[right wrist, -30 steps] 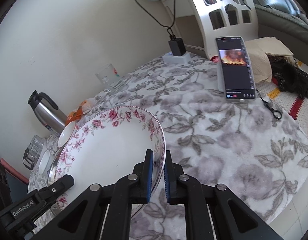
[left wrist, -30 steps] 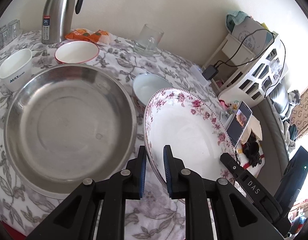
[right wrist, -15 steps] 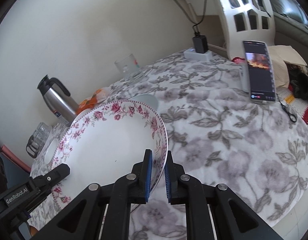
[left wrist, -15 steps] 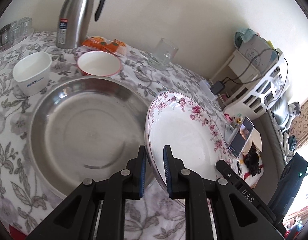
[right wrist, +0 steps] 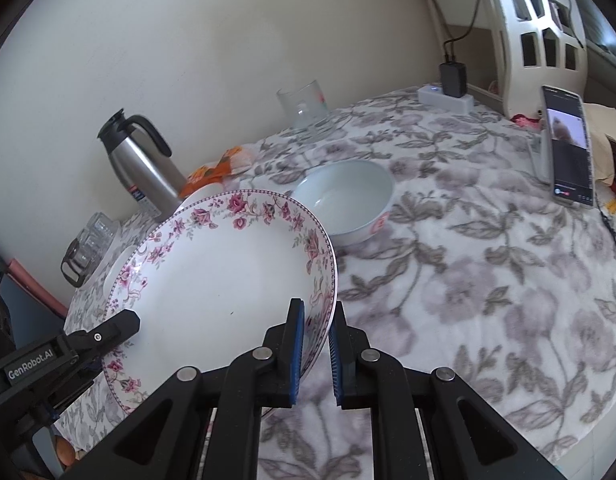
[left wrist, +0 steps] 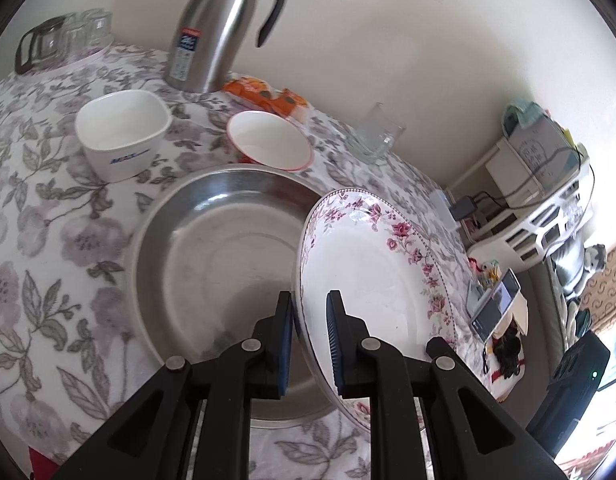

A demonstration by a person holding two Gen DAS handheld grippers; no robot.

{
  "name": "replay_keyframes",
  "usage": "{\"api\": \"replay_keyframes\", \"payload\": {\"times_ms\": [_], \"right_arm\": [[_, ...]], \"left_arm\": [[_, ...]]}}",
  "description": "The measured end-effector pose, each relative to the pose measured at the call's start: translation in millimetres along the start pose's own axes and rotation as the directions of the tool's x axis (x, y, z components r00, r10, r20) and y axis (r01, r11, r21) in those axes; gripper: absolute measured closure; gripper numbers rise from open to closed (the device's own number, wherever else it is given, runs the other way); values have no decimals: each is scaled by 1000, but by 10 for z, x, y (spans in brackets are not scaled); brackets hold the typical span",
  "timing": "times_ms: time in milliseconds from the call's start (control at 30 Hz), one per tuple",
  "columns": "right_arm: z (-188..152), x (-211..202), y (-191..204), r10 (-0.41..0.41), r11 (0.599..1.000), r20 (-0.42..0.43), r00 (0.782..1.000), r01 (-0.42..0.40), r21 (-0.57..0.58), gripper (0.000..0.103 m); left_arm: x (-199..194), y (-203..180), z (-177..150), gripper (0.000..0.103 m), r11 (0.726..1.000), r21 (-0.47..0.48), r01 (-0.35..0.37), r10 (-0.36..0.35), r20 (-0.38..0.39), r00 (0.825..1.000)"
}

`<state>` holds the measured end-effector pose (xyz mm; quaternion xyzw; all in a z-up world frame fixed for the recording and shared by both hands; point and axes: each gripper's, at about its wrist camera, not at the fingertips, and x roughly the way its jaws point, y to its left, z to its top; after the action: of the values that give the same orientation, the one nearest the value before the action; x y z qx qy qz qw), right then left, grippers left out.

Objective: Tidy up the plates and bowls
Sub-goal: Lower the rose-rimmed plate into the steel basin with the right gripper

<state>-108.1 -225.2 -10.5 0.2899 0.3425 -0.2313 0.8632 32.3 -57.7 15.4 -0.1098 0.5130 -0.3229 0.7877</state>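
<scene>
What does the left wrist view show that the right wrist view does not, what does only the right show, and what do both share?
Only the left wrist view shows the large steel basin and the square white bowl with blue lettering.

Only the right wrist view shows the pale blue round bowl.

Both show the rose-patterned white plate lifted off the flowered tablecloth, clamped by the left gripper and right gripper, plus the steel thermos jug.

Floral-clothed table (right wrist: 488, 280): steel basin (left wrist: 211, 264), 3 bowls (left wrist: 119, 136).

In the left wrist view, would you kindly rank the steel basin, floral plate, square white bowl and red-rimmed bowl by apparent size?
1. steel basin
2. floral plate, though nearer the camera
3-4. square white bowl and red-rimmed bowl: too alike to rank.
</scene>
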Motion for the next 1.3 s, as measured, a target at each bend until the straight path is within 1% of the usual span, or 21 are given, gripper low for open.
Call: {"api": "replay_keyframes", "payload": {"times_ms": [200, 433, 633, 767, 1033, 1300], "right_arm": [[-67, 119, 250, 27, 999, -30, 999, -28, -30, 90], [-129, 300, 521, 29, 995, -69, 997, -35, -89, 90], [-108, 458, 563, 15, 993, -89, 996, -25, -113, 90], [-81, 563, 531, 11, 994, -101, 995, -22, -109, 90], [-18, 698, 501, -17, 991, -98, 995, 4, -135, 90], [-24, 780, 465, -23, 989, -114, 993, 6, -148, 90]], "left_arm": [[-75, 300, 87, 86, 997, -80, 1, -1, 7, 1000], [-113, 640, 143, 86, 985, -173, -18, 19, 4, 1000], [20, 725, 198, 86, 982, -183, -52, 47, -30, 998], [99, 745, 229, 86, 980, -196, -41, 34, -39, 999], [290, 787, 263, 86, 975, -219, -34, 20, -65, 998], [399, 788, 241, 86, 974, -219, -64, 42, -105, 994]]}}
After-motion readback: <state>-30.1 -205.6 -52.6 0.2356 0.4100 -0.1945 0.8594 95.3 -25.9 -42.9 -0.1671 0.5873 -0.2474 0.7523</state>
